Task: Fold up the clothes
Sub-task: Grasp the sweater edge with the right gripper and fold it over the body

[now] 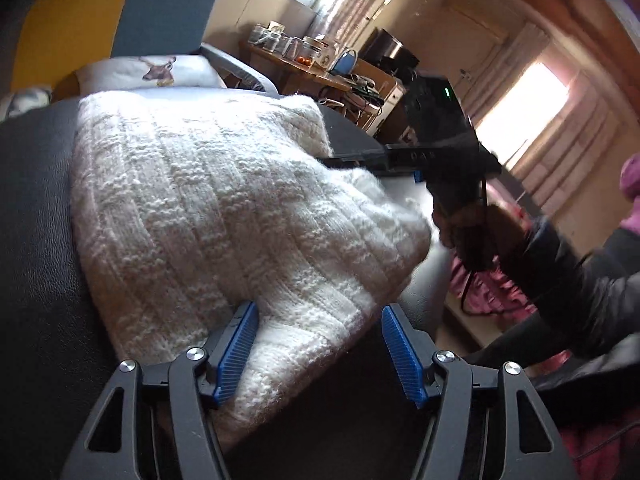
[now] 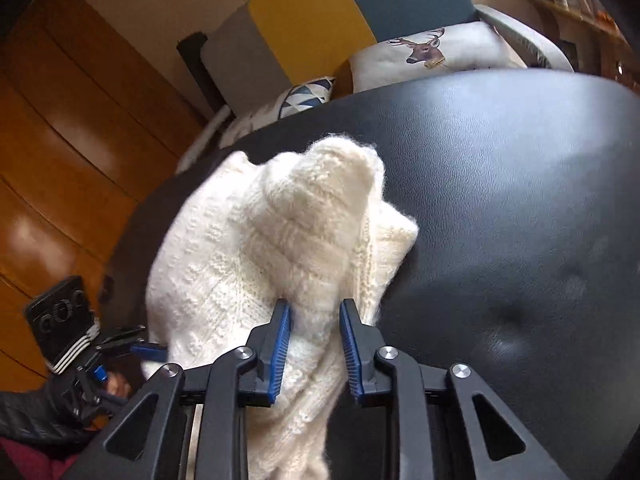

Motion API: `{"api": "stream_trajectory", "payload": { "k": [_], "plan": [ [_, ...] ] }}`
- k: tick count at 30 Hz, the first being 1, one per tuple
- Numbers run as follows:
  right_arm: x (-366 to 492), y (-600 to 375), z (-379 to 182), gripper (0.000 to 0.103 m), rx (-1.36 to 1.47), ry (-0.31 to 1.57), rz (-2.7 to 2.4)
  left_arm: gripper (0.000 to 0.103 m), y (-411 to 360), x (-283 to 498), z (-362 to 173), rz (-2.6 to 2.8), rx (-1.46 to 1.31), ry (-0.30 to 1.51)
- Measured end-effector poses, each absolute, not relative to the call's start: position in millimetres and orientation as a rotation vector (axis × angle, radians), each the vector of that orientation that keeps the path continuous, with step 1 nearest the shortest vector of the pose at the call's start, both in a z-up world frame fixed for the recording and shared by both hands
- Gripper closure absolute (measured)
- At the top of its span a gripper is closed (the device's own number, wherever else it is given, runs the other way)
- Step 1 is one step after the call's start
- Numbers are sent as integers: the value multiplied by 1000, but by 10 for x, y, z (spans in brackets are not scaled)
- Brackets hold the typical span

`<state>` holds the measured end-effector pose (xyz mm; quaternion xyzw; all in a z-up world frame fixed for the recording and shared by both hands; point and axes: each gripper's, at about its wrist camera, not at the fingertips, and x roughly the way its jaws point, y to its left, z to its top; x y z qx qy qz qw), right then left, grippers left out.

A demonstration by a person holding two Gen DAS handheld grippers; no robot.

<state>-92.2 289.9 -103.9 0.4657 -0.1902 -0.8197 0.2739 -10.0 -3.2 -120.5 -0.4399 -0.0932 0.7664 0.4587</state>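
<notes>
Sweater: chunky white knit sweater, lying bunched up on a black leather-look surface, one edge hanging off the near side.
Right gripper: right gripper has its blue pads clamped on a fold of the knit, which humps up ahead of them.
Left gripper: left gripper is spread pretty wide, the sweater's near edge sits between the pads, left pad against the wool, right pad clear of it, so no grip.
Background: deer-print cushion behind, wooden side table full of jars.
Person: dark sleeve at the right in the left wrist view.
</notes>
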Motion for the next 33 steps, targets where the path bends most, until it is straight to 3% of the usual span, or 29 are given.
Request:
{"api": "stream_trajectory", "payload": {
  "k": [5,9,14,18,20,21,22,29,33],
  "plan": [
    [-590,2966,-886,71,1174,-700,-2109,38,-310,-222,-1028,1927,-1050,-400],
    [-257,2909,-821,56,1150,-691,-2004,32,-382,-277,-953,1973,-1027,-438],
    [11,2660,-801,56,1175,-622,-1888,32,-300,-361,-1010,1972,-1051,-438],
    [-133,2336,-866,55,1185,-647,-1711,32,-142,-343,-1109,1968,-1104,-336],
    [-107,2137,-970,56,1282,-518,-1632,32,-90,-272,-1211,1944,-1143,-291],
    [-65,2057,-1020,60,1342,-405,-1644,32,-91,-226,-1217,1947,-1140,-261],
    [-29,2043,-1055,73,1376,-353,-1654,32,-93,-181,-1223,1949,-1137,-230],
    [220,2173,-1092,75,1302,-392,-1672,32,-41,67,-1219,1898,-1107,-20],
    [315,2313,-1143,69,1268,-540,-1722,32,-130,-8,-1115,1848,-1134,-177]
  ]
}}
